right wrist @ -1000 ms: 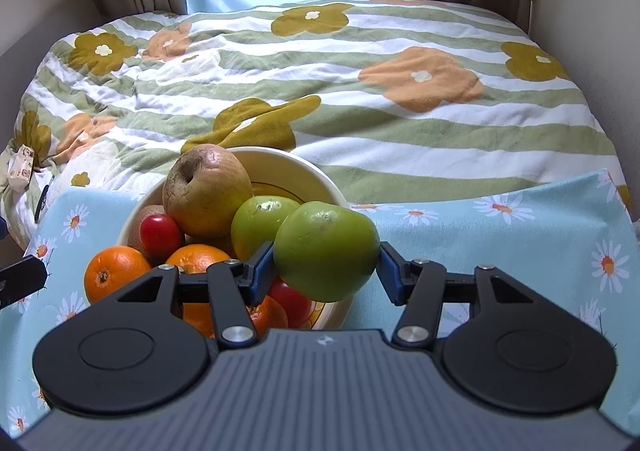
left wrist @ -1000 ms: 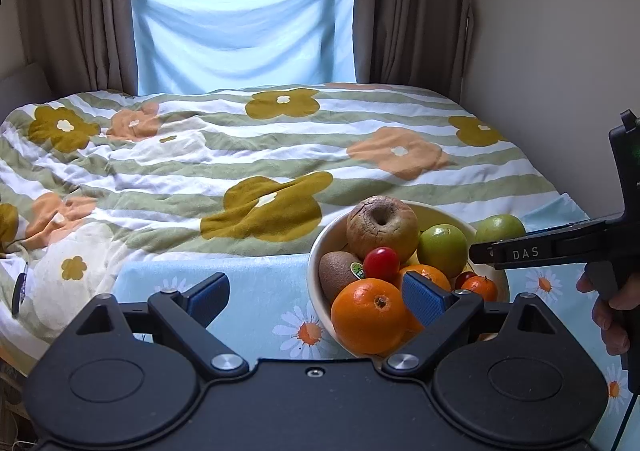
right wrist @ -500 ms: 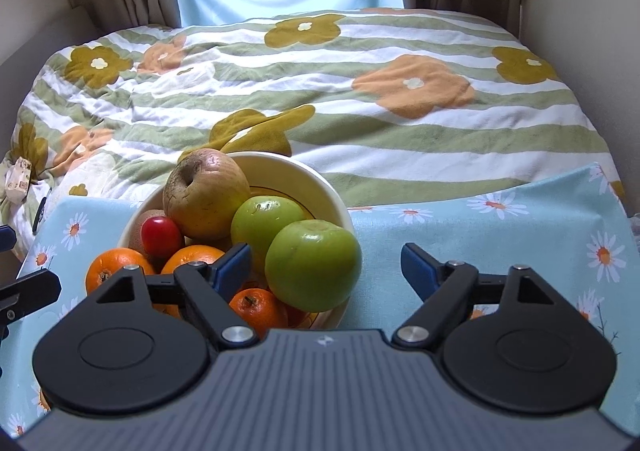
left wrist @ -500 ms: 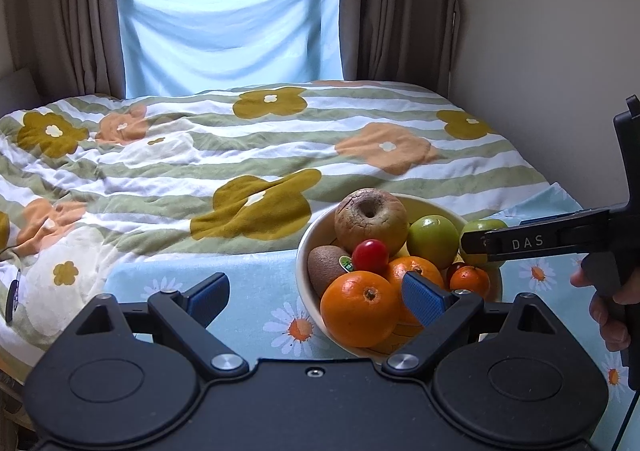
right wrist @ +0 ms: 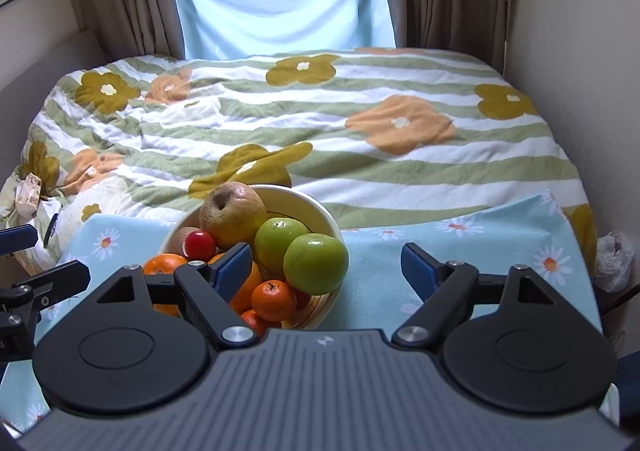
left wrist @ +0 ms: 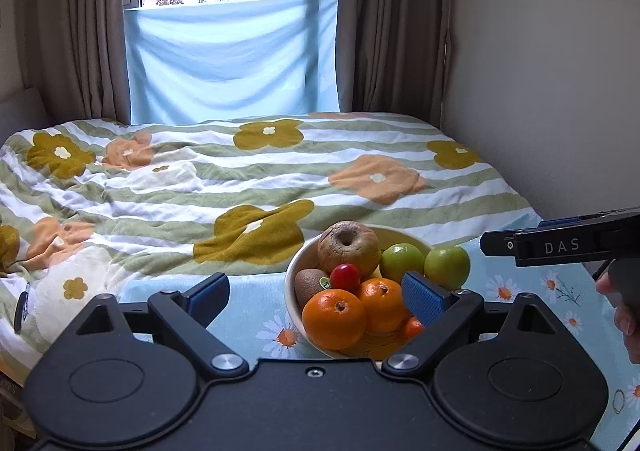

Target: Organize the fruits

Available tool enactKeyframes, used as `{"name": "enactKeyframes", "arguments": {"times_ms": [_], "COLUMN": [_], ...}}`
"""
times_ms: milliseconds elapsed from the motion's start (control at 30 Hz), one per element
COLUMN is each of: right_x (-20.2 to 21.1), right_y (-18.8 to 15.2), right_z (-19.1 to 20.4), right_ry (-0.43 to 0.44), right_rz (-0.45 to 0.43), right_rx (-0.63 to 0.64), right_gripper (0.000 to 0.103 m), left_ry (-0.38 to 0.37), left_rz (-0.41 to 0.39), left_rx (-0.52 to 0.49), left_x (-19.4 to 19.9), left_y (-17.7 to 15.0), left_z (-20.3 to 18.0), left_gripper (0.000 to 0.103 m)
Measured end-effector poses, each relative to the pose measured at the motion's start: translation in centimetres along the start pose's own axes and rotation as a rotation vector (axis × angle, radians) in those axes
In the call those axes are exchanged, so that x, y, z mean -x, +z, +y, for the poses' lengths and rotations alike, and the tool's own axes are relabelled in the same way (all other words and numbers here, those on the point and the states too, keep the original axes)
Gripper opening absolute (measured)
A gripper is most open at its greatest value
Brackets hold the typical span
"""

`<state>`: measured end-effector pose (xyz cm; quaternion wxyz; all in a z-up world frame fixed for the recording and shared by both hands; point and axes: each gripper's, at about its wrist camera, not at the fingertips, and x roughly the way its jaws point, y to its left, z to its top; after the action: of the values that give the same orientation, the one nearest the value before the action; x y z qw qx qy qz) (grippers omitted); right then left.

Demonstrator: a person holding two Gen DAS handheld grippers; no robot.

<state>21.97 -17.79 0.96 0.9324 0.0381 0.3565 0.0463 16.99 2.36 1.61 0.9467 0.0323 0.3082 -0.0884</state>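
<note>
Fruits fill the bowl (right wrist: 320, 211); both the right hand-held gripper (right wrist: 326, 261) and the left hand-held gripper (left wrist: 316, 297) are wide, holding nothing.

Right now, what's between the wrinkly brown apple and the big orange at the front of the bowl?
A small red fruit sits between the brown apple and the front orange, clearest in the left wrist view.

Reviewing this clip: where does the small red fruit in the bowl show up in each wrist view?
Left wrist: small red fruit lies centre-right, in front of the brown wrinkled apple.
Right wrist: small red fruit lies left of centre, at that apple's lower left.
Shared landmark: the cream bowl.
</note>
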Motion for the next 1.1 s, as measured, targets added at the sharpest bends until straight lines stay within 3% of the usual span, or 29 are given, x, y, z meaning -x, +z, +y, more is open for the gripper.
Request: {"name": "enactKeyframes", "arguments": {"times_ms": [267,567,900,1100], "right_x": [8.3,16.0,19.7,20.2], "right_y": [-1.9,-6.3,-11.0,-11.4], "right_z": [0.1,0.1,-0.5,-0.8], "right_ry": [-0.031,-0.090,-0.142,-0.143], "right_rz": [-0.067,-0.109,-0.091,-0.087], "right_rx": [0.022,0.049,0.050,0.040], "right_gripper": [0.103,0.103,0.103,0.103], "left_ry": [0.044,0.053,0.080,0.098], "left_rz": [-0.061,-0.112,-0.084,-0.073], "left_rx": [0.011,0.029,0.032,0.034], "left_x": [6.3,12.2,14.9,15.6], "left_y": [-0.6,-3.1,-6.6,-7.4], "left_z": [-2.2,-4.6,-5.8,-5.8], "left_gripper": [0.096,0.103,0.103,0.103]}}
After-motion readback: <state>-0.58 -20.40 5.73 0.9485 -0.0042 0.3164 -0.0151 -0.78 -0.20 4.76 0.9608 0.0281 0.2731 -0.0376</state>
